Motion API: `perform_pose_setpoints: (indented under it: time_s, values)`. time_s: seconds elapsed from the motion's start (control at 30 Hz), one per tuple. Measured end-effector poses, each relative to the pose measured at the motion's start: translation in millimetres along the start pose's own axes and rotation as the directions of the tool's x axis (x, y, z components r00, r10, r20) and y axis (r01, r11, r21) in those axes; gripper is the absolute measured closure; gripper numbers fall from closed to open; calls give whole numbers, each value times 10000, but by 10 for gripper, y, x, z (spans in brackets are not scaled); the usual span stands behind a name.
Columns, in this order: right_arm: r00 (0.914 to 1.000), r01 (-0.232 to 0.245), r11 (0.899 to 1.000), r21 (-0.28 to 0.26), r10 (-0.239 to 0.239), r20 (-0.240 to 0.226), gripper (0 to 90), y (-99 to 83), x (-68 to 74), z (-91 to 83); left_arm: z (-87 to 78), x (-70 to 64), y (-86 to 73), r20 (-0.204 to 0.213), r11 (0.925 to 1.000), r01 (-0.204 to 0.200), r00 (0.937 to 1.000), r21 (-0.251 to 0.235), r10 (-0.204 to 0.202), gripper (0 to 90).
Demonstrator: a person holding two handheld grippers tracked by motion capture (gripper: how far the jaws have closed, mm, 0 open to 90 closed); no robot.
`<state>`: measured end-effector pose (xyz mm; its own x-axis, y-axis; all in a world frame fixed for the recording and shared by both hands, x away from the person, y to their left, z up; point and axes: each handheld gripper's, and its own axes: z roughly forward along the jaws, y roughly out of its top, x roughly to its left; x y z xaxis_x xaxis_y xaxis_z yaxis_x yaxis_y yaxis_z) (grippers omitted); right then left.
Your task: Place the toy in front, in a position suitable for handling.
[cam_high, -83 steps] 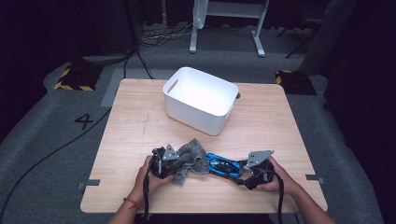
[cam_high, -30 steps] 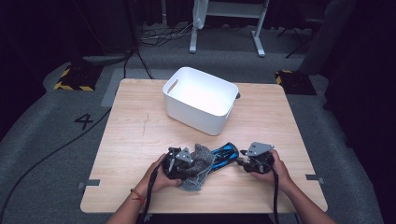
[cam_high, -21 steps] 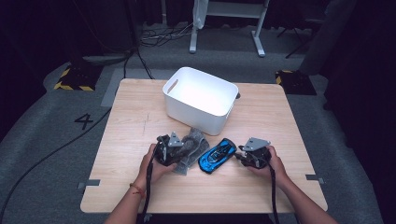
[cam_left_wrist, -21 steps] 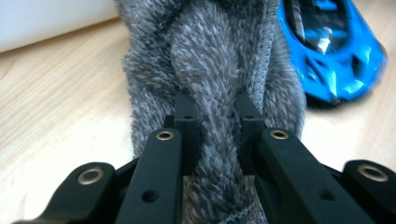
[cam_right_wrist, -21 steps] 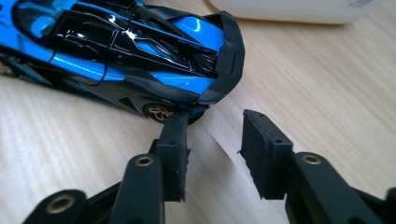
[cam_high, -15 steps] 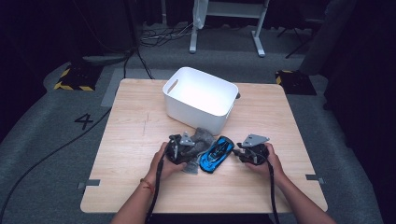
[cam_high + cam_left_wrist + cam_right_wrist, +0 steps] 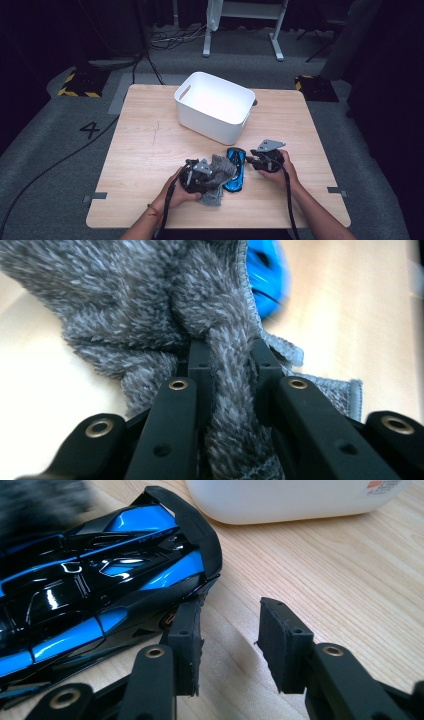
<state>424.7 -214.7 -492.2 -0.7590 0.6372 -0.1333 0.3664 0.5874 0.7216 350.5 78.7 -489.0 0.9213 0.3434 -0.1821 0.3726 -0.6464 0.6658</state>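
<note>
Left gripper (image 7: 202, 176) pinching the grey cloth (image 7: 165, 310), bunched up near the front of the desk (image 7: 145, 150). Right gripper (image 7: 227, 635) spread, nothing between the jaws, left jaw touching the blue toy car (image 7: 100, 580). Car lying just right of the cloth, near the white bin (image 7: 215, 107). Looks like wiping is under way, not finished. Bin empty, nothing put away yet.
</note>
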Motion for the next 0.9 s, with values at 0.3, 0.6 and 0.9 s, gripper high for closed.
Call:
perform_pose_setpoints:
  time_s: [0.3,0.6,0.9]
  values:
    - [9974,428,9989,-214,-440,-578,689,21,59,17,8,474,185,-2784,9671,1988,9307,-1588,-2370,767]
    - [9956,494,9986,199,-476,-808,353,-30,123,-40,267,401,392,-3150,9798,1868,9279,-708,-1997,765]
    - [9811,961,9951,224,-909,-1706,259,-151,382,-199,214,287,294,-2533,9845,1679,9514,-502,-1752,765]
